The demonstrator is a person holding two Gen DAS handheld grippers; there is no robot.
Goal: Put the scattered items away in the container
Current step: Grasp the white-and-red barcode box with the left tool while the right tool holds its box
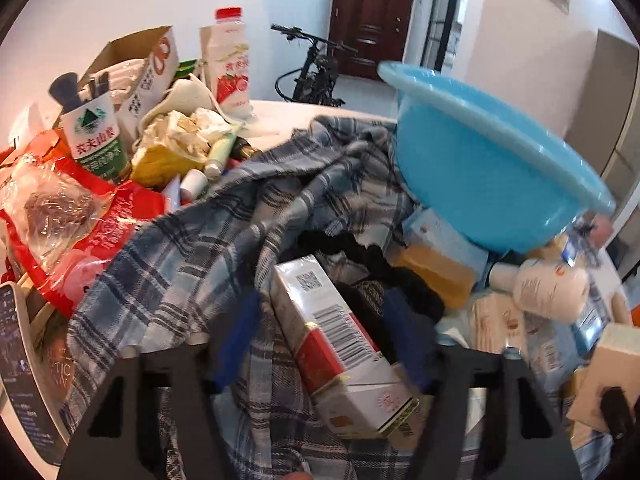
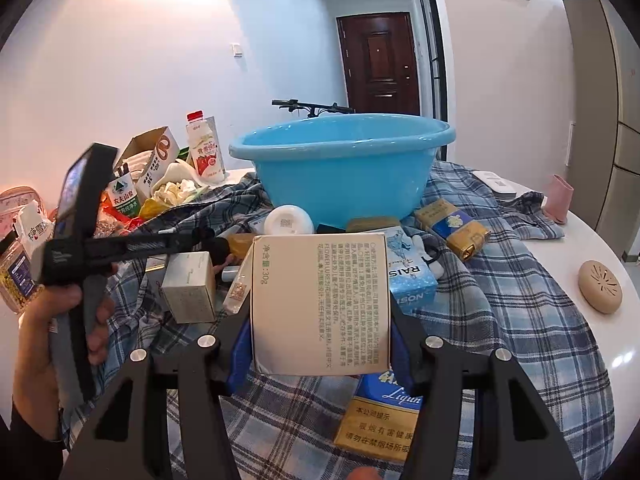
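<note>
A light blue plastic basin (image 2: 344, 164) stands on a blue plaid cloth (image 2: 520, 300) on a white round table; it also shows tilted in the left wrist view (image 1: 492, 168). My right gripper (image 2: 320, 344) is shut on a white box with printed text (image 2: 320, 304), held in front of the basin. My left gripper (image 1: 320, 344) is shut on a red-and-white carton with a barcode (image 1: 340, 344), over the plaid cloth (image 1: 200, 248). The left gripper's body (image 2: 80, 248) and the hand holding it show at the left of the right wrist view.
Small boxes (image 2: 188, 288), cigarette packs (image 2: 452, 220), a white round jar (image 2: 290, 220) and a beige oval item (image 2: 600, 286) lie around the basin. A strawberry milk bottle (image 1: 232, 64), a water bottle (image 1: 96, 136), a cardboard box (image 1: 140, 68) and red snack bags (image 1: 72, 216) crowd the left.
</note>
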